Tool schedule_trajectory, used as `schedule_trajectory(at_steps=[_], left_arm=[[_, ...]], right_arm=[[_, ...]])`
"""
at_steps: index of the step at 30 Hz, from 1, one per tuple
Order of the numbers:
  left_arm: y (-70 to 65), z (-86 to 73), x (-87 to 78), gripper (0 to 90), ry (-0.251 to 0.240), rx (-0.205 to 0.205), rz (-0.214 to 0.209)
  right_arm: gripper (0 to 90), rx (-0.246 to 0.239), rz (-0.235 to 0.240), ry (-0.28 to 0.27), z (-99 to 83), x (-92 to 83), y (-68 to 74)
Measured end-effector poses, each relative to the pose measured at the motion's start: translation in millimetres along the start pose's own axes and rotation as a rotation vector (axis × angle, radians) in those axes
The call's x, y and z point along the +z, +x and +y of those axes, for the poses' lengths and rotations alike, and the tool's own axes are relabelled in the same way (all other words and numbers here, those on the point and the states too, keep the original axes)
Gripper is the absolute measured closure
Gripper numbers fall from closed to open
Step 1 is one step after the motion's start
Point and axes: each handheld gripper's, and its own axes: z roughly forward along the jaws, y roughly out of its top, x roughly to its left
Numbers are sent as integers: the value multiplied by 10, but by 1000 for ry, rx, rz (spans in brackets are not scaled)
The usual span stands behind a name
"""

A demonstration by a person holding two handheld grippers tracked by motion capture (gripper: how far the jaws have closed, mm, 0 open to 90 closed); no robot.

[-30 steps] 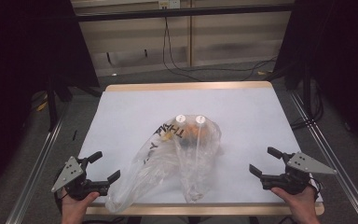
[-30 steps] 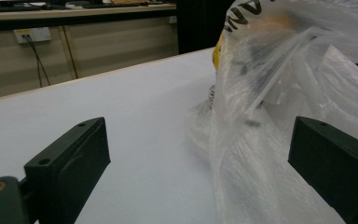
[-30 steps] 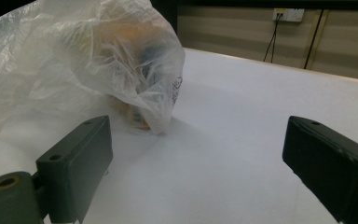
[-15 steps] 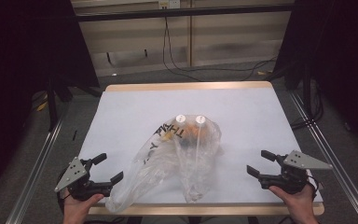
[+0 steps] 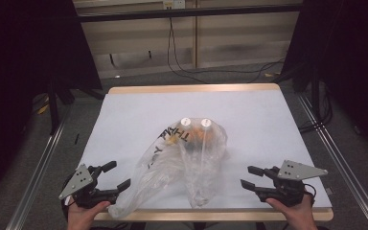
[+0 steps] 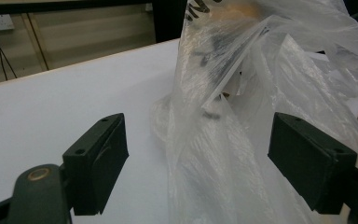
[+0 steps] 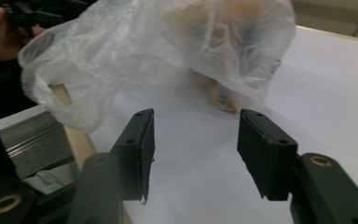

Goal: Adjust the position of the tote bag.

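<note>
A clear plastic bag [image 5: 182, 163] lies crumpled on the white desk [image 5: 124, 115], near the middle and reaching toward the front edge. Black letters are printed on its upper part, and two white round caps [image 5: 195, 122] show side by side at its far end, with something orange-brown blurred behind the film. The loose end of the bag spreads toward the person, one fold running to the front left.

The left gripper [image 5: 115, 175] sits at the front left corner of the desk, held in a hand [image 5: 84, 215]. Its jaws have just been closing a little but stand wide, and in the left gripper view [image 6: 196, 172] the bag's film hangs between them without either pad pressing on it.

The right gripper [image 5: 253, 176] is at the front right, well apart from the bag, held in the other hand [image 5: 290, 213]. Its jaws have just been closing and stand about half open, with bare desk between them in the right gripper view [image 7: 195, 154]; the bag lies beyond their tips.
</note>
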Motion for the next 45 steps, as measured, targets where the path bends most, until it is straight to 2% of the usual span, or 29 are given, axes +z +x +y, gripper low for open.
schedule_trajectory(at_steps=[1,7,10,11,13,18,26,27,28,29,30,32,36,40,42,45], left_arm=[[-2,2,5,205,2,-3,-3],[-6,11,10,207,7,-2,-7],[-11,13,25,208,15,-5,-10],[-24,16,36,218,10,-6,-30],[-38,22,34,219,18,-3,-22],[-51,26,47,222,25,5,-29],[-15,16,25,220,12,-9,-15],[-9,14,24,216,7,-12,-21],[6,11,14,214,2,-28,-9],[6,11,14,214,2,-28,-9],[18,9,11,213,4,-24,-6],[29,1,8,212,0,-43,-3],[55,-3,8,207,-3,-41,10],[50,-8,10,204,0,-44,10],[53,-8,19,199,6,-41,-2],[48,-8,21,197,4,-43,3]], right_arm=[[502,-3,2,4,10,11,21],[595,-51,88,29,77,117,188],[613,-59,108,35,96,142,228],[633,-68,129,44,110,166,262],[637,-72,130,47,115,175,274],[660,-89,176,56,147,253,346],[634,-114,231,64,199,344,443],[647,-125,248,69,212,369,480],[653,-134,263,76,221,392,509],[653,-134,263,76,221,392,509],[654,-146,283,87,235,433,553],[652,-152,293,88,244,453,569],[642,-167,318,95,294,527,618],[618,-196,369,115,340,618,689],[603,-218,375,150,352,715,735],[588,-220,377,156,339,762,733]])
